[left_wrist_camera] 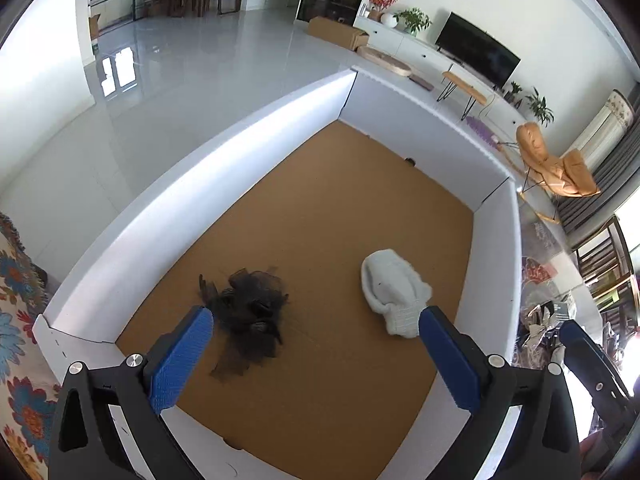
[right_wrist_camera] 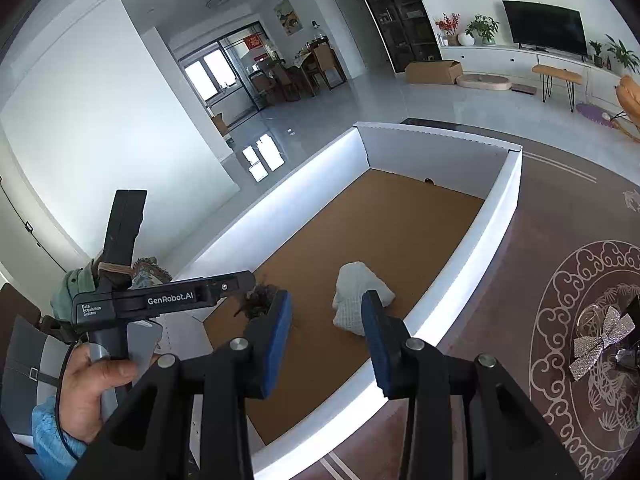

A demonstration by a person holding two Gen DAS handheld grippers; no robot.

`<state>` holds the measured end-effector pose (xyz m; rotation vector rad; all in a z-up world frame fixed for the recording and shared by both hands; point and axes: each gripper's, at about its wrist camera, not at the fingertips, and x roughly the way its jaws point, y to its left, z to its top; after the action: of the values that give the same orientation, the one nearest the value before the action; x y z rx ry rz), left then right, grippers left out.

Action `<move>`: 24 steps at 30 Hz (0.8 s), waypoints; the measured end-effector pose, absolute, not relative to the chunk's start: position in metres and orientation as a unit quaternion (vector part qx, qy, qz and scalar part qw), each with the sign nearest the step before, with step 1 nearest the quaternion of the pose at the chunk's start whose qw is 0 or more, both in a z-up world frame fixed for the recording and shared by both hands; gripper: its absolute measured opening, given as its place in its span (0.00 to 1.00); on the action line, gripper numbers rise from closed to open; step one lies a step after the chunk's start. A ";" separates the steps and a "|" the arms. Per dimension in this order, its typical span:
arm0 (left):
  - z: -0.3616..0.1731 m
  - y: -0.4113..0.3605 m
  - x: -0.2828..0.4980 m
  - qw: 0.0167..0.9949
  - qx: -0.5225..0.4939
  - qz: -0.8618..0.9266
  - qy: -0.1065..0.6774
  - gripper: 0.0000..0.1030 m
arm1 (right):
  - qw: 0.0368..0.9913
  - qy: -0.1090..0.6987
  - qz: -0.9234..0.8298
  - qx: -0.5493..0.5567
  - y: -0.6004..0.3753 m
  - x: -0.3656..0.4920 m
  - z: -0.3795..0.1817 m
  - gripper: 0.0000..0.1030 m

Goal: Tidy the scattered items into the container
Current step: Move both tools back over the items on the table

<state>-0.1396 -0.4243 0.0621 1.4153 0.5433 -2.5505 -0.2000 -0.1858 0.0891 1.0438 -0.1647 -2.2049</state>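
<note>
Left tool (left_wrist_camera: 316, 320) tilted down over box (left_wrist_camera: 256, 128) | jaws wide, empty

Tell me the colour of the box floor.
Tan-brown, like bare cardboard, inside white walls. The box floor shows best in the left wrist view.

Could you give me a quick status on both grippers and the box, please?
Left gripper open, empty, over box. Right gripper part open, empty. Black mesh bundle and white sock in box. Silver bow outside, on rug.

In the right wrist view, the black mesh item (right_wrist_camera: 260, 296) sits mostly hidden behind gripper parts; a silver bow (right_wrist_camera: 600, 340) is partly cut off at the right edge.
</note>
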 end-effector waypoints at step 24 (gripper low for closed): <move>-0.024 -0.068 -0.083 -0.155 0.450 -0.878 0.043 1.00 | -0.003 -0.058 -0.919 0.391 0.140 -0.078 -0.020 0.37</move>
<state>-0.0832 -0.0683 -0.0244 1.5732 0.1491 -3.0690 -0.0780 0.1401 -0.0197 1.2308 -0.1828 -2.8919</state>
